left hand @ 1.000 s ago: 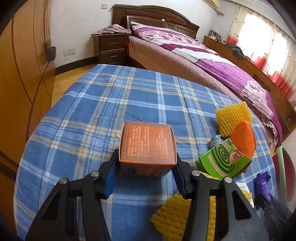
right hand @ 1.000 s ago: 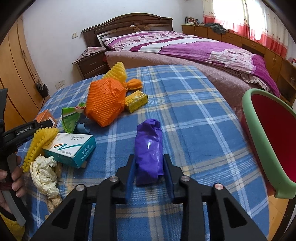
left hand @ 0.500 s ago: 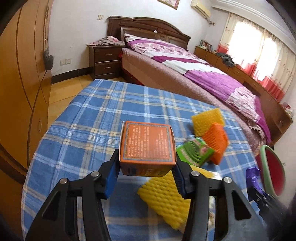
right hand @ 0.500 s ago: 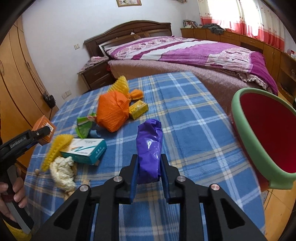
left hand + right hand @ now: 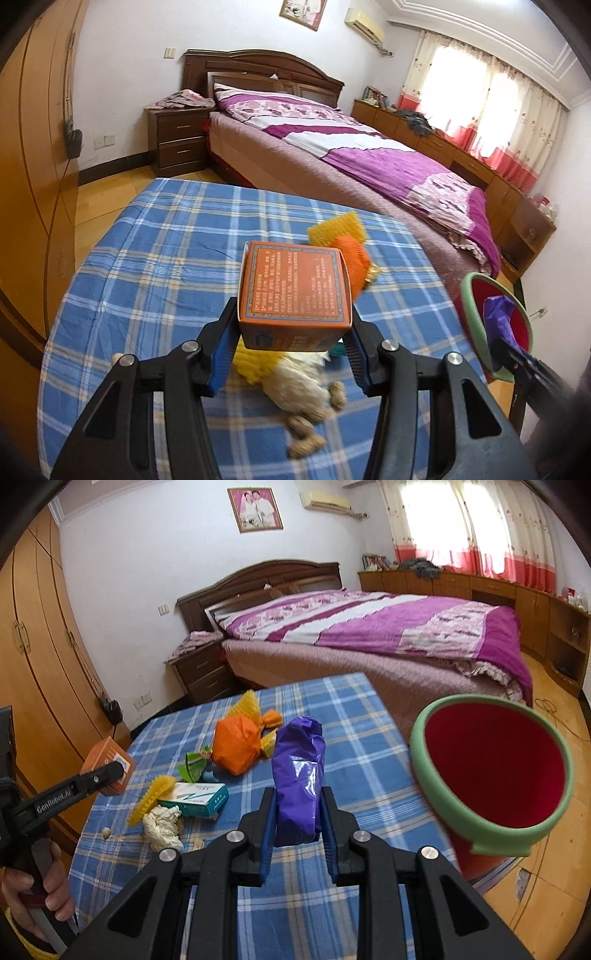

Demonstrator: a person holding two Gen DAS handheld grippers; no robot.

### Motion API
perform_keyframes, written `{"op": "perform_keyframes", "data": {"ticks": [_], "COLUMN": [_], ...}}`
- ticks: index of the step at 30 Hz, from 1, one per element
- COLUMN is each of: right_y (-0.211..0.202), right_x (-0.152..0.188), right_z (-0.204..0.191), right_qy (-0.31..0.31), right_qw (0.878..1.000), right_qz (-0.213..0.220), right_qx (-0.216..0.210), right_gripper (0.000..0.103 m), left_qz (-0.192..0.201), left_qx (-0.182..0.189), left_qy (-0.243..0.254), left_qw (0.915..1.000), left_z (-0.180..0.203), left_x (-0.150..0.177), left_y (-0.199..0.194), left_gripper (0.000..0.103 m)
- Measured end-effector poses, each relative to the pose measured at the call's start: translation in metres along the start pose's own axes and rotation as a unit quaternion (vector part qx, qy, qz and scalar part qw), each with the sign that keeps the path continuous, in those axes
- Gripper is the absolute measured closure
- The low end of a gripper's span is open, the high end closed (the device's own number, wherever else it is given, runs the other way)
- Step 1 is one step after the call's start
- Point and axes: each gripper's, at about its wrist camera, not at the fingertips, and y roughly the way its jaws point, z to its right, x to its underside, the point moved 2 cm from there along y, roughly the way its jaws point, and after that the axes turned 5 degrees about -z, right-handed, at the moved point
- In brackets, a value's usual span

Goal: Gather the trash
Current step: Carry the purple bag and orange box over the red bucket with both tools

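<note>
My left gripper point(image 5: 291, 345) is shut on an orange box point(image 5: 293, 286) and holds it well above the blue plaid table point(image 5: 155, 266). The box also shows in the right wrist view point(image 5: 107, 766). My right gripper point(image 5: 297, 819) is shut on a crumpled purple plastic bag point(image 5: 299, 775), lifted above the table, left of a red bin with a green rim point(image 5: 495, 771). The bag point(image 5: 498, 326) and bin point(image 5: 469, 310) also show at the right of the left wrist view.
On the table lie an orange foam net bundle point(image 5: 236, 746), yellow foam nets point(image 5: 151, 801), a green coil box point(image 5: 192, 766), a teal and white carton point(image 5: 197, 799), crumpled tissue point(image 5: 162, 825) and peanut shells point(image 5: 306, 439). A bed point(image 5: 369, 627) stands beyond.
Both grippers have risen with their loads. The left one carried the orange box up and rightward. The right one lifted the purple bag and moved closer to the red bin.
</note>
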Motion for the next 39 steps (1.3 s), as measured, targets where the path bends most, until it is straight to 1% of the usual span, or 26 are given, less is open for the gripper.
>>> {"op": "perform_keyframes", "data": {"ticks": [9,16,24,30,39], "right_y": [-0.037,-0.053,-0.060,-0.063,-0.061], "right_x": [-0.005,-0.008,-0.007,-0.006,-0.007], "right_z": [0.024,0.051,0.080,0.110,0.161], "right_qy": [0.007,0.020,0.037,0.059,0.102], "right_qw": [0.999,0.999,0.997,0.995,0.991], "right_qz": [0.032,0.047,0.056,0.062,0.061], "right_qx": [0.008,0.016,0.030,0.043,0.067], "right_gripper": [0.078,0.078,0.078,0.078,0.078], "left_qz": [0.001,-0.010,-0.020,-0.033,-0.050], "left_qx": [0.032,0.062,0.084,0.099,0.131], "left_qy": [0.028,0.056,0.088,0.115,0.157], "left_qw": [0.9991,0.9965,0.9923,0.9878,0.9775], "left_z": [0.038,0.076,0.118,0.153,0.213], "left_x": [0.004,0.006,0.007,0.006,0.005], "left_y": [-0.018,-0.016,-0.005,0.011,0.035], "left_gripper": [0.050,0.050,0.050,0.050,0.050]}}
